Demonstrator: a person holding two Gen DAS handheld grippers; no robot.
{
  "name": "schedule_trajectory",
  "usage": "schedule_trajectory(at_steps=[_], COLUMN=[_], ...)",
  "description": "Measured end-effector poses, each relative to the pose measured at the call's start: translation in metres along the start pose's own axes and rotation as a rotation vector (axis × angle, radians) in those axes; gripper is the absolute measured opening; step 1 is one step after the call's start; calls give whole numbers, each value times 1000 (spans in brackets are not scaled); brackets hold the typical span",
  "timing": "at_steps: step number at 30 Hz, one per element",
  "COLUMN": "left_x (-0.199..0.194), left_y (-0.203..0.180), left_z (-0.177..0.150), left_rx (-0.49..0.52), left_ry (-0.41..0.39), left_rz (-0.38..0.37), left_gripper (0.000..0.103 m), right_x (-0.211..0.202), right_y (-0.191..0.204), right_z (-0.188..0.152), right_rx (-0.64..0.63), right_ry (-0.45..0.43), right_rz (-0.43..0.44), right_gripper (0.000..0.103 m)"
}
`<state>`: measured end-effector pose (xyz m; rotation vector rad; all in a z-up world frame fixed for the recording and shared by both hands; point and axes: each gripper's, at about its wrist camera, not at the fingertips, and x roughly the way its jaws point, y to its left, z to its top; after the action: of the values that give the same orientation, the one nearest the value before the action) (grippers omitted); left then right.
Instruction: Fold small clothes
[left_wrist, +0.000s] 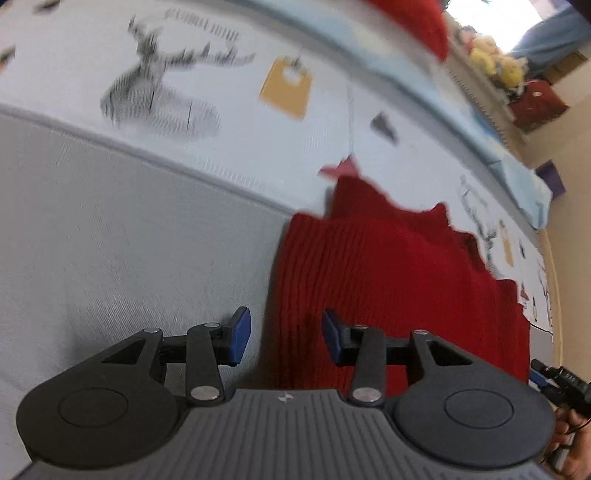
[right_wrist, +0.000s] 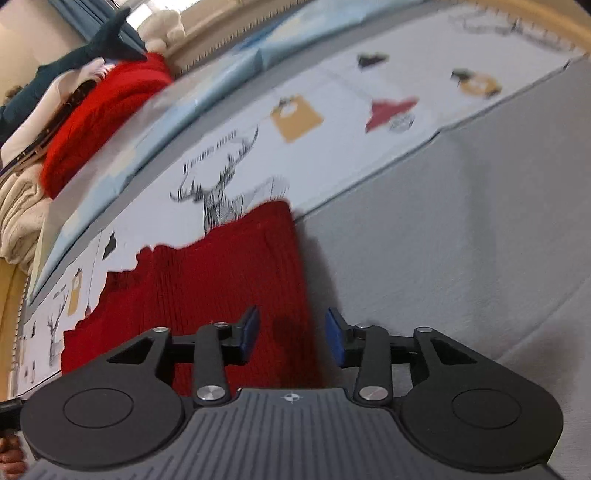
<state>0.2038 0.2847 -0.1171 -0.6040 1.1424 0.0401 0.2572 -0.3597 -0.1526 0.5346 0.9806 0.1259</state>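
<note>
Red knit garment (left_wrist: 388, 280) flat on the bed (left_wrist: 129, 240), left tool (left_wrist: 286, 338) and right tool (right_wrist: 291, 334) both open and empty over its near corners; a shallow bite could catch one layer, skewing the fold

the deer print (left_wrist: 159, 92) on the bedsheet is smeared by motion, its lettering unreadable. the red knit garment (left_wrist: 399, 295) runs under the left hand-held gripper's body, its near edge hidden. the other hand-held gripper (left_wrist: 561, 384) is cut off at the frame's right edge. the plush toys (left_wrist: 495, 61) are too blurred to identify.
</note>
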Motion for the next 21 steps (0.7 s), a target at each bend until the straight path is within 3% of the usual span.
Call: schedule_trajectory(at_steps=[4,5,6,7,8,11,13,15,17,19,21], left_x=[18,21,21,19,12,-22,-45,-62,-65,-54,-39], left_y=[-3,-3,-3,-5,-10,-27,-35,-48,-59,-59,-55], left_z=[1,0,0,-1,-1,0,-2,-6,-8,-5,2], left_rx=[-19,-25,-21,1,40,155,199,257,309,301,251], left_ry=[33,37,30,11,-15,-187,-309,-440,-509,-480,-380], left_rz=[-41,-59,-70,-67,-61,-76,-105,-95,-48,-9,-6], left_gripper=[47,45,29,12,12,10,10,10,10,13,13], right_x=[13,13,12,8,4,-20,-43,-65,-73,-60,-33], right_y=[12,16,18,20,22,30,41,53,64,62,54], right_z=[-3,-4,-3,-2,-2,2,2,-1,-2,5,14], right_rx=[-32,-44,-62,-83,-93,-110,-150,-212,-266,-254,-195], right_ry=[27,23,13,-11,-34,-158,-291,-435,-538,-509,-365], right_rz=[-17,-13,-18,-29,-23,14,49,69,36,6,-33], right_gripper=[38,21,12,12,11,10,10,10,10,12,14])
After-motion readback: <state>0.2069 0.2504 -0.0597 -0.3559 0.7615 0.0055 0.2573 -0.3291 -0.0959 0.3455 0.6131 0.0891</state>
